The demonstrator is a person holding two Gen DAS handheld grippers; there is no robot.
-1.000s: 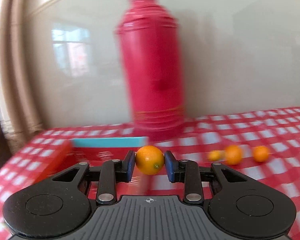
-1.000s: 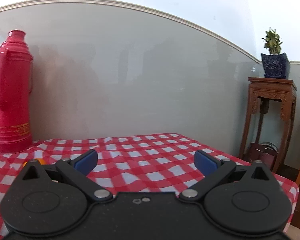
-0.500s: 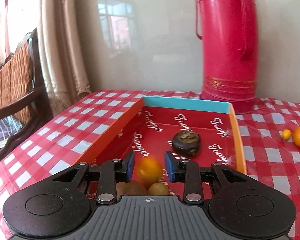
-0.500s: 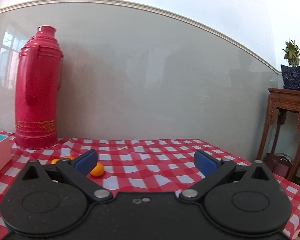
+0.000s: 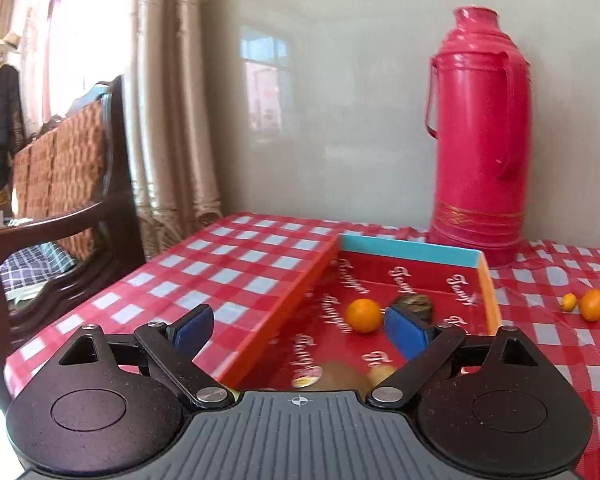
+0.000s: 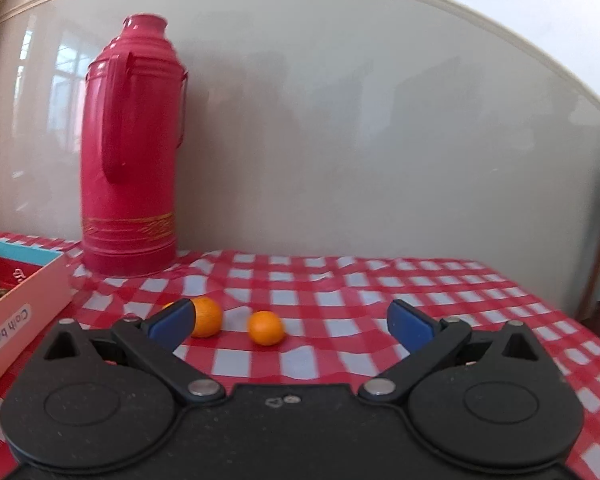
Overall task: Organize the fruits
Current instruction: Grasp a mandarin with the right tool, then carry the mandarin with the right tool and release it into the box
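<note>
One orange (image 5: 364, 315) inside red box (image 5: 491, 292)

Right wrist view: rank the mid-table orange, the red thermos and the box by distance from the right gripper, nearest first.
From the right gripper:
1. Orange, on the cloth just ahead, between the open fingers.
2. Box, off to the left at the frame edge.
3. Red thermos, back left against the wall.
</note>
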